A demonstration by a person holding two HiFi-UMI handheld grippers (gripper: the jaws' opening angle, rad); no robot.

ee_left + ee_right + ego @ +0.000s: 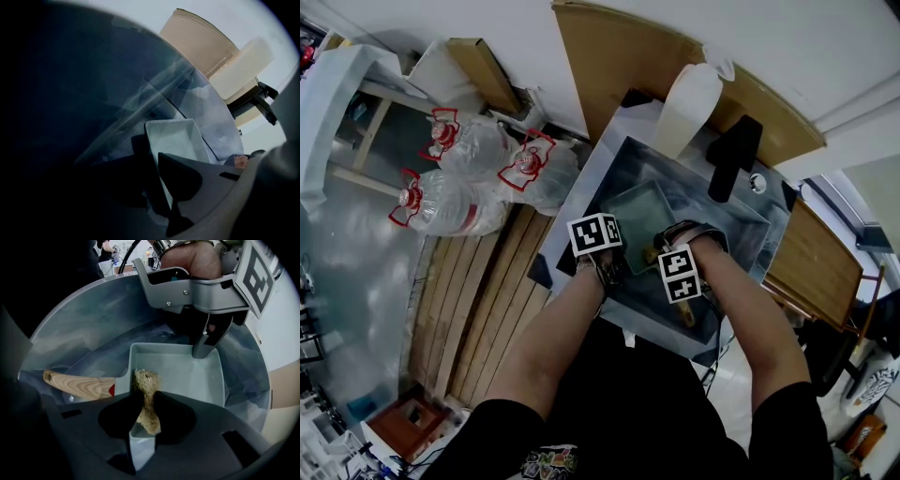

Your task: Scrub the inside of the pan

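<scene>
A pale square pan (639, 214) sits in the steel sink (741, 220); its wooden handle (79, 385) points left in the right gripper view. My left gripper (159, 183) is shut on the pan's side wall (176, 140), with the rim running between its jaws. That gripper's finger (206, 350) shows at the pan's far edge in the right gripper view. My right gripper (145, 413) points down into the pan (187, 373) and is shut on a tan fibrous scrubber (146, 390), whose tip rests on the pan floor near the handle-side wall. In the head view both grippers (609, 272) (661, 255) are close together over the pan's near edge.
A black faucet (733, 155) and a white container (689, 108) stand behind the sink. Wooden boards lean against the wall behind them. Large water bottles (478, 178) lie on the floor to the left. The sink walls (93, 319) close in around the pan.
</scene>
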